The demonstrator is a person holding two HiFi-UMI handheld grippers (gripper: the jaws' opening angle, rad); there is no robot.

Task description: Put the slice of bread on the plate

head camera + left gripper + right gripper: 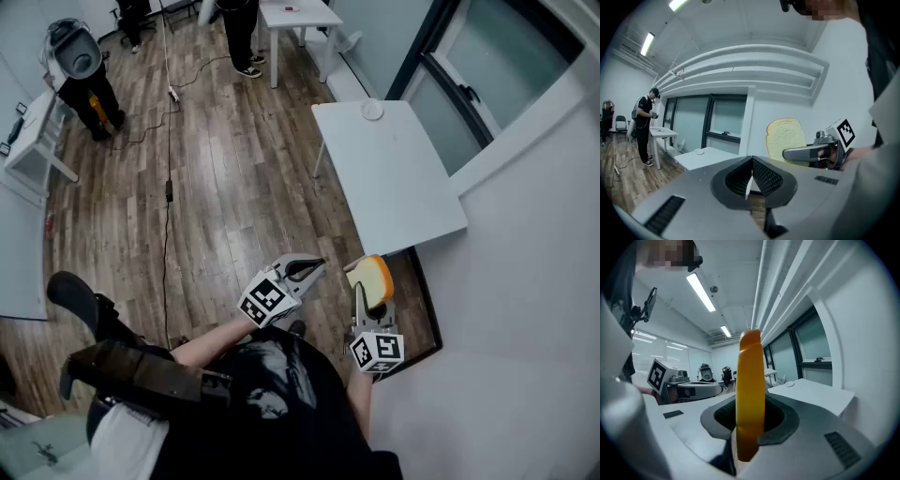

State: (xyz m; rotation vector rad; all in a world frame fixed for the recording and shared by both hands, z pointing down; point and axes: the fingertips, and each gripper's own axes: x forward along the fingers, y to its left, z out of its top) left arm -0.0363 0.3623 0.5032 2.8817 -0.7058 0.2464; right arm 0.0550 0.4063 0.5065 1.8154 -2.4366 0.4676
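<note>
The slice of bread (370, 278), pale with an orange-brown crust, stands upright in my right gripper (360, 294), which is shut on its lower edge. The right gripper view shows the slice edge-on (751, 390) between the pads. From the left gripper view its flat face (785, 138) shows, held in the air. A small white plate (372, 111) lies at the far end of a white table (394, 187), well ahead of both grippers. My left gripper (317, 267) hangs beside the right one, shut with nothing in it; its pads (757, 176) meet.
A dark board (427, 314) lies on the wood floor by the wall under my right hand. Cables (169, 141) run across the floor. A second white table (295, 14) and standing people (80, 70) are far off. A window (487, 66) lines the right wall.
</note>
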